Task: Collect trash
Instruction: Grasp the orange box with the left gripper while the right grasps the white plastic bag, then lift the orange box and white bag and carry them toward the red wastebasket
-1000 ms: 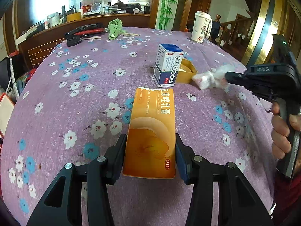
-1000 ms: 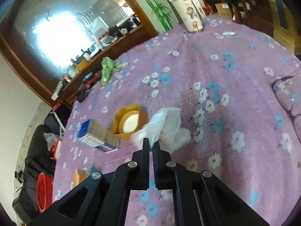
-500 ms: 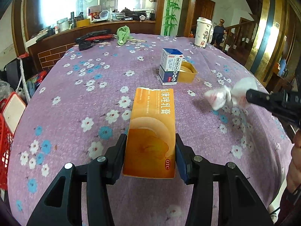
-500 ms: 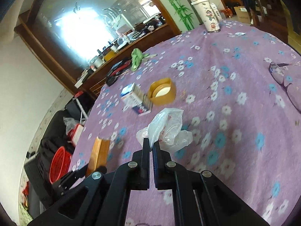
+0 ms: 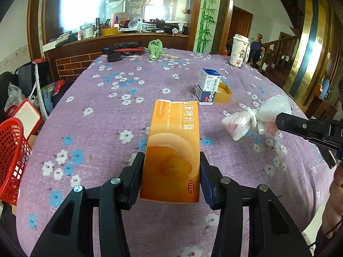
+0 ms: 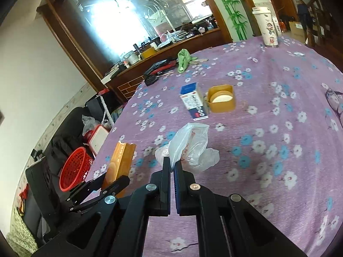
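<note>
now both pieces of trash are seen lifted clear of the tablecloth (image 5: 103, 128). the orange box (image 5: 172, 150) is clamped between the left gripper (image 5: 171, 171) jaws, and a fold of the plastic bag (image 6: 190, 147) is pinched by the right gripper (image 6: 172, 167), whose jaws are pressed together on it. compared with a second ago, the view from the left wrist is higher and further back, more of the table's near edge is shown, and the bag is carried away from the blue-and-white box (image 5: 207, 87) and the yellow tub (image 5: 224, 93), which are left touching each other on the cloth at one o'clock. this is judged to mean that picking is finished for these two items and that carrying to a bin is under way.

a red basket (image 5: 11, 162) is seen at nine o'clock in the left view, below the table's edge, and is judged the likely drop point. open cloth is left between the grippers and that edge, so a sweep toward nine o'clock is judged unobstructed. the bag hangs loose and could be snagged on the box if the grippers are brought close.
</note>
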The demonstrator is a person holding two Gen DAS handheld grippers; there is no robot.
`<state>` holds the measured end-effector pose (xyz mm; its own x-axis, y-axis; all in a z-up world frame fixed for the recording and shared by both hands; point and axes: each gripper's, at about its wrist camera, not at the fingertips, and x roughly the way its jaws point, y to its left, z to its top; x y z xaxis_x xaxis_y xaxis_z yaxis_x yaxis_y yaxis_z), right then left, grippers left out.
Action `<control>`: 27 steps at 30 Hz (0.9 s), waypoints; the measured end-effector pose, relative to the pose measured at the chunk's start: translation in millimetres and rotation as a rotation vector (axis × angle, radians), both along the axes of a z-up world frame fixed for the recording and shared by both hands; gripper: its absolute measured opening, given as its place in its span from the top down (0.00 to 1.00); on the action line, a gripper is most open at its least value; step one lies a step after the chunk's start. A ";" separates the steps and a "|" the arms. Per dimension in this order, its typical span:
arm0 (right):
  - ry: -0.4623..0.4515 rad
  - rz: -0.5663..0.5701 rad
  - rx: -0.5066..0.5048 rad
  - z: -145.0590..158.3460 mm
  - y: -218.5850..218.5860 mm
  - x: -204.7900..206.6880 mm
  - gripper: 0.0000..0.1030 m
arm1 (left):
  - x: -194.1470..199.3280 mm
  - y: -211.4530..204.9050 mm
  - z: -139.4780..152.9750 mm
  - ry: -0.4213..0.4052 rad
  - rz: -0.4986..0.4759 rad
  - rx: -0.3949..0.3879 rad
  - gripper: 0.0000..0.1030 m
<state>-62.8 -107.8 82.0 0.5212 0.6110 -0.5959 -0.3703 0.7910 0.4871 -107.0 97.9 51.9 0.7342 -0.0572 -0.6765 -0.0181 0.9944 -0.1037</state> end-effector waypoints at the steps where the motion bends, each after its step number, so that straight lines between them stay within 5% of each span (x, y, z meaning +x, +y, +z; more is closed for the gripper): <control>1: -0.001 0.002 0.001 0.7 1.7 -1.2 0.97 | -1.3 1.4 0.8 -0.002 0.000 0.000 0.55; 27: -0.027 0.003 -0.001 11.8 2.8 -15.2 0.97 | -13.1 2.5 2.0 -0.027 0.044 0.068 0.54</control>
